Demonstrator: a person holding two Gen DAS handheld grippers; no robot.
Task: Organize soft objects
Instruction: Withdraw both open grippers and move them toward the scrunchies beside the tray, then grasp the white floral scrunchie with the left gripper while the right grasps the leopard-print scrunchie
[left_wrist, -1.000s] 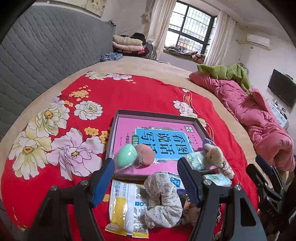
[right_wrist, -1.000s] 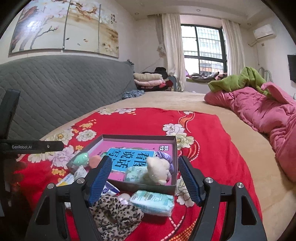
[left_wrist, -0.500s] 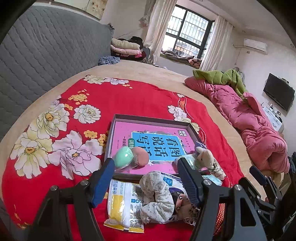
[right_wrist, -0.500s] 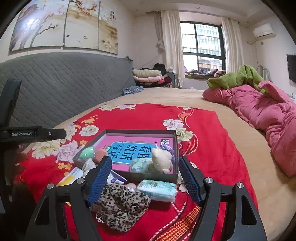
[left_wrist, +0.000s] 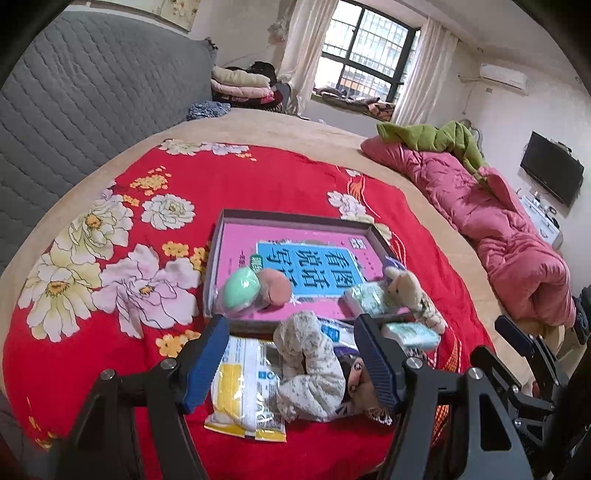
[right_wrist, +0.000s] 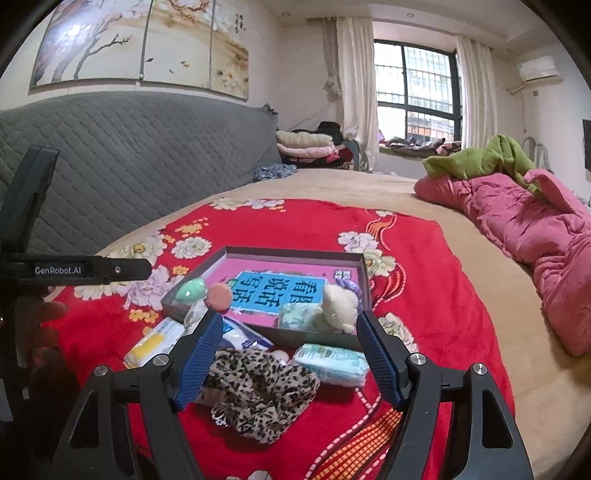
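Observation:
A shallow grey box (left_wrist: 295, 218) with a pink book in it lies on the red flowered blanket. Inside it are a bagged green and pink sponge pair (left_wrist: 242, 288), a tissue pack (left_wrist: 365, 300) and a small plush toy (left_wrist: 404, 285). In front of the box lie a pale floral scrunchie (left_wrist: 314, 365), a yellow-white packet (left_wrist: 240, 387), a second tissue pack (right_wrist: 332, 363) and a leopard scrunchie (right_wrist: 258, 384). My left gripper (left_wrist: 291, 362) hangs open above the floral scrunchie. My right gripper (right_wrist: 290, 354) is open over the leopard scrunchie, touching nothing.
A grey quilted headboard (right_wrist: 129, 155) runs along the left. A pink quilt (right_wrist: 535, 229) with a green garment on it lies at the right of the bed. Folded clothes (right_wrist: 306, 144) are stacked by the window. Bare red blanket (left_wrist: 258, 177) spreads beyond the box.
My right gripper has drawn back a little from the box, so more of the leopard scrunchie and the outer tissue pack shows between its fingers. The left gripper has hardly moved.

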